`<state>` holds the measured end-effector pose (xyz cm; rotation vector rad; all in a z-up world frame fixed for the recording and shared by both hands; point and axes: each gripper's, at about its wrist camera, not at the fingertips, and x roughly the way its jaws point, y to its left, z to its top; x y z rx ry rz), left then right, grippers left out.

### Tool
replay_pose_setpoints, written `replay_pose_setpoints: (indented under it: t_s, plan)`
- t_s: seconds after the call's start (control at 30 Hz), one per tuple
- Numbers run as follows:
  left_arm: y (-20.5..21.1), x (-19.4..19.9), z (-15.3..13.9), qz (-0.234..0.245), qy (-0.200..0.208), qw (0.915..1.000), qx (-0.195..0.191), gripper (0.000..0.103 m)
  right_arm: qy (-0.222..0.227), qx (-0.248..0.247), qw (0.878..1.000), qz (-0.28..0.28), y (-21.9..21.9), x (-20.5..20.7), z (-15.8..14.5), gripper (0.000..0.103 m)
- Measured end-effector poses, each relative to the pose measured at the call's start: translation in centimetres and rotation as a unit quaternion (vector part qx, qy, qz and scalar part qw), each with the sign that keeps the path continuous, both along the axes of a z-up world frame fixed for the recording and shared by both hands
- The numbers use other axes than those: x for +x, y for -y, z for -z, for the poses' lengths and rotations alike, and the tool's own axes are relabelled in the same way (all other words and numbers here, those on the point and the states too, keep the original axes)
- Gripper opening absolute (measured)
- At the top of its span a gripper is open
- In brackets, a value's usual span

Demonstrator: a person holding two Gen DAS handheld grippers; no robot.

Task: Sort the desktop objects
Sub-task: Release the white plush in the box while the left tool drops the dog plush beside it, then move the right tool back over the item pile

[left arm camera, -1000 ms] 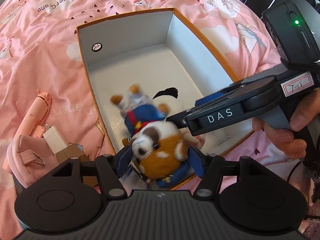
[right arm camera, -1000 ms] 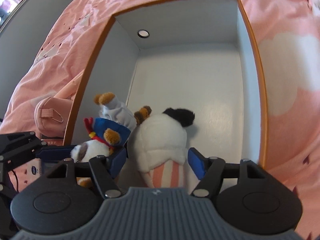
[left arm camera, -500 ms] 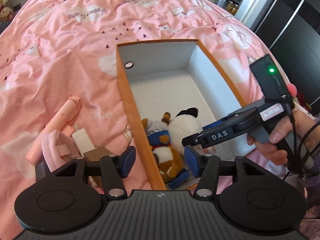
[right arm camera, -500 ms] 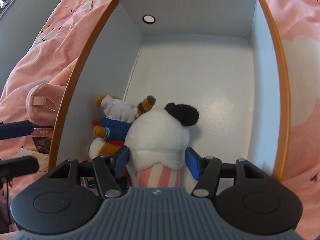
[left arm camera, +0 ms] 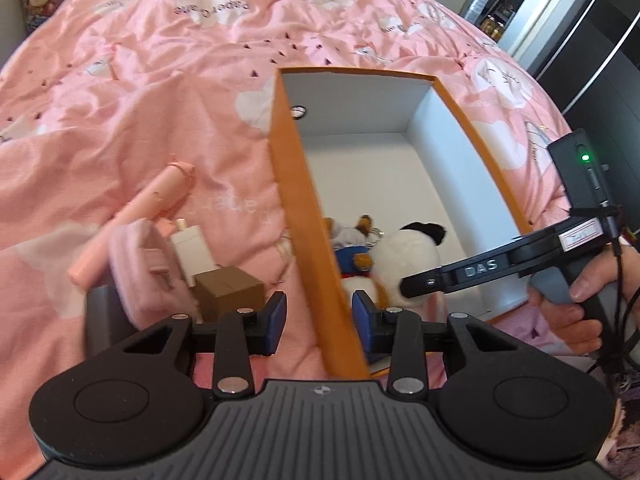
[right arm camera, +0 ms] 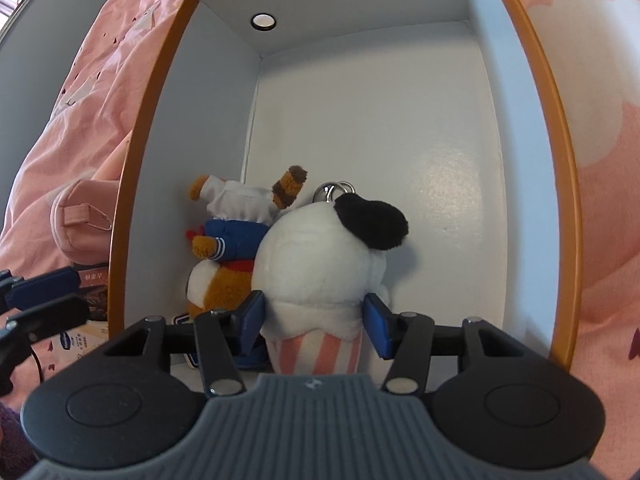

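Box [left arm camera: 298,216]: orange-rimmed, white inside, open-topped, lying on the pink quilt [left arm camera: 140,80].
Plush dog [right arm camera: 228,248]: inside the box, against its left wall, head toward the near end.
Ice-cream plush [right arm camera: 320,276]: inside the box, touching the dog's right side.
Right gripper [right arm camera: 314,326]: jaws spread, straddling the ice-cream plush; whether the pads touch it cannot be told.
Left gripper [left arm camera: 318,320]: jaws spread and holding nothing, straddling the box's left wall.
Outside box, left: pink pouch [left arm camera: 148,264], brown carton [left arm camera: 230,292], white charger [left arm camera: 192,248], pink tube [left arm camera: 140,212].
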<state>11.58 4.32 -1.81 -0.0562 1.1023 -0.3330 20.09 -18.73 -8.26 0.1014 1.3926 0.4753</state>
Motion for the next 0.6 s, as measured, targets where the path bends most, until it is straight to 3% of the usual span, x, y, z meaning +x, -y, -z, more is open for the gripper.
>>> replay_pose_setpoints:
  t_s: [0.07,0.27,0.47,0.6]
  plan:
    - [-0.8,-0.6,-0.5,-0.011,0.009,0.9999,0.008,0.042,0.019,-0.007,1.0,-0.008,-0.2,-0.2,-0.6,0.057]
    - [-3.3,-2.3,-2.0,-0.042,0.026,0.9984,0.027,0.042,0.134,-0.04,0.989,-0.051,-1.3,-1.7,-4.6,0.057]
    - [-5.7,-3.6,-3.3,-0.075,0.04,0.995,0.054,0.046,0.183,0.039,0.978,-0.096,-3.1,-2.6,-8.3,0.057]
    - [-7.4,-4.7,-3.5,-0.11,0.039,0.9897,0.083,0.046,0.185,0.086,0.97,-0.129,-5.8,-3.9,-9.1,0.052]
